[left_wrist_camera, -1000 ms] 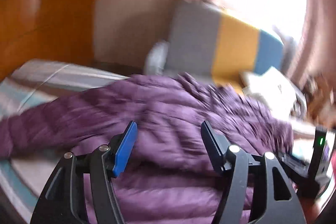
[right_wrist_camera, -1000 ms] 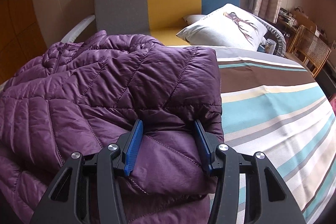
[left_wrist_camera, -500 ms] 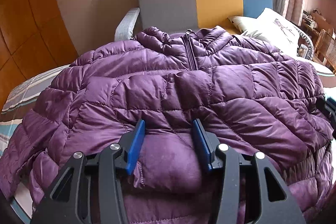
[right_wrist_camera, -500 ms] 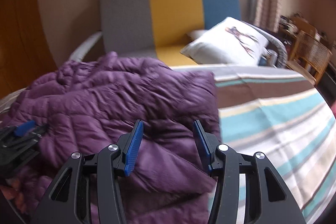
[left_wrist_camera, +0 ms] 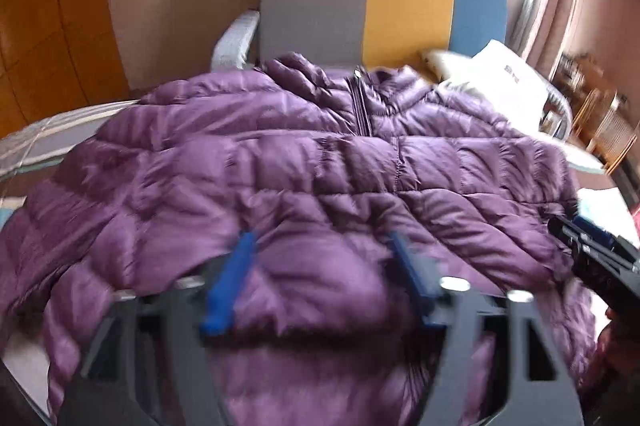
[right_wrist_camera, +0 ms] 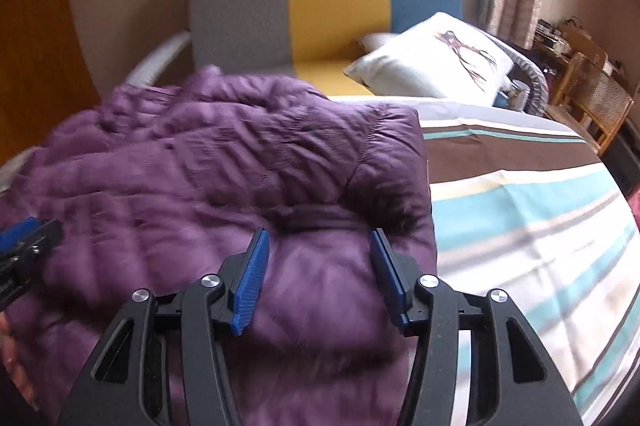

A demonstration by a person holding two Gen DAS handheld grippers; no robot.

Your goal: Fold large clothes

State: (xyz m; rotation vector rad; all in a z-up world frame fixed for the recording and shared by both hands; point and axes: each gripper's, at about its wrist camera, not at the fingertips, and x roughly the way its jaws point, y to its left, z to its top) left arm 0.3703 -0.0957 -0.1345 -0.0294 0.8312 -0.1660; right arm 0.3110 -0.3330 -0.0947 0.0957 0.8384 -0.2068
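The purple down jacket (left_wrist_camera: 320, 186) lies folded on the striped bed (right_wrist_camera: 540, 226). Both the left gripper (left_wrist_camera: 320, 266) and right gripper (right_wrist_camera: 316, 266) now stand wider apart than half a second ago, holding nothing, so the fold looks released.

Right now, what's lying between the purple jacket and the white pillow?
In the right wrist view, only the striped bedsheet and the yellow seat cushion separate the purple jacket from the white pillow.
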